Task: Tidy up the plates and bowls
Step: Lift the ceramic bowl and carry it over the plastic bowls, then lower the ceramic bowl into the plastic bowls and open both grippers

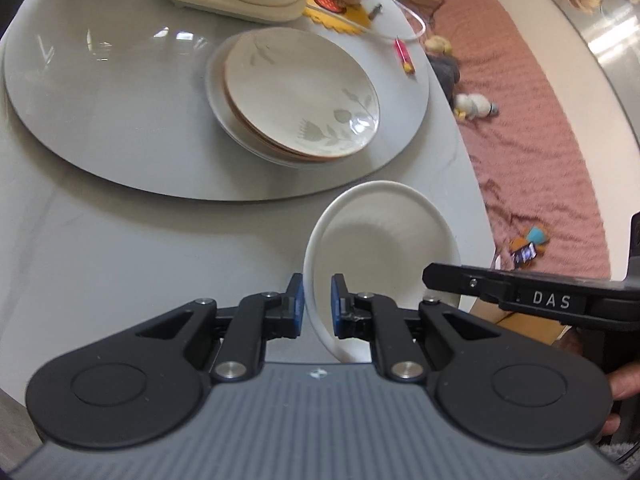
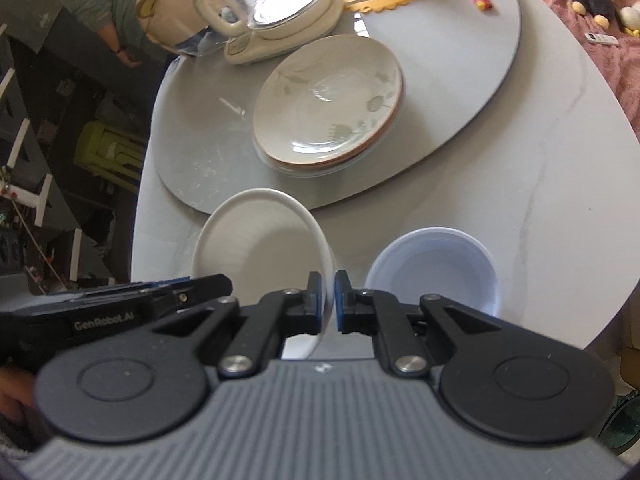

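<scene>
Both grippers pinch the white bowl (image 1: 380, 248) by its rim, the left gripper (image 1: 316, 304) on one side and the right gripper (image 2: 328, 300) on the opposite side. The bowl is near the table (image 2: 540, 200) edge, beside a blue bowl (image 2: 434, 264), before the stacked plates (image 1: 296, 92)

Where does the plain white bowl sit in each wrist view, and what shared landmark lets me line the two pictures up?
Left wrist: the plain white bowl is at lower centre-right, its rim between the left claw fingers.
Right wrist: the same bowl is at lower centre-left, its rim between the right claw fingers, with a pale blue bowl to its right.
Shared landmark: the stack of leaf-patterned plates on the grey turntable beyond the bowl.
</scene>
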`<state>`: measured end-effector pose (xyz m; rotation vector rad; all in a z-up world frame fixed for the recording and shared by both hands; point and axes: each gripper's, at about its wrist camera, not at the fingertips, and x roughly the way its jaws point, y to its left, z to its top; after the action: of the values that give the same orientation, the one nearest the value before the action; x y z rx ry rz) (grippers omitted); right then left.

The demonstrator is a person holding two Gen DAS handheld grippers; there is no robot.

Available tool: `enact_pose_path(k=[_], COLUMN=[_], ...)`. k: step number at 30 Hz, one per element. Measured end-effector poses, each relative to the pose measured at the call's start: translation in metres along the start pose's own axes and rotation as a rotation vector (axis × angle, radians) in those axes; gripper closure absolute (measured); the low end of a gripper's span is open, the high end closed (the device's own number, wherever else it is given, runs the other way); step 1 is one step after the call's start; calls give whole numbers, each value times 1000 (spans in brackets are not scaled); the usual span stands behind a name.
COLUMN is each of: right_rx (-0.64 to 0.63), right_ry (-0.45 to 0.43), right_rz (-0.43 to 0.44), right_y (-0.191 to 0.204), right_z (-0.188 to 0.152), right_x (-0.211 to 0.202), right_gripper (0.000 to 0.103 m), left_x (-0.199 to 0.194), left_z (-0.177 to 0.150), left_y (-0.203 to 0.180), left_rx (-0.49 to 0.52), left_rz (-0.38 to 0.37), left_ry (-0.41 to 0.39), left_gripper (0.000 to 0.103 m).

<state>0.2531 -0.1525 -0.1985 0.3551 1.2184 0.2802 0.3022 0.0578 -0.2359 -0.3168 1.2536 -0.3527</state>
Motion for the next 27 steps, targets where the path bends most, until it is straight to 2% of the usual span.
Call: enact_pose_path(k=[10,27], right_rx=[82,110], right_ry=[17,70], right_rz=[-20,-70], right_y=[-40,-90], right_z=[0,-5], right_x=[-3,16], right_gripper=[92,91], left_x=[36,104], left_z=[5,12], left_y=[-30,-61], left_rx=[74,72], left_rz=[27,92], left_ry=[86,187], left_gripper=[88,88])
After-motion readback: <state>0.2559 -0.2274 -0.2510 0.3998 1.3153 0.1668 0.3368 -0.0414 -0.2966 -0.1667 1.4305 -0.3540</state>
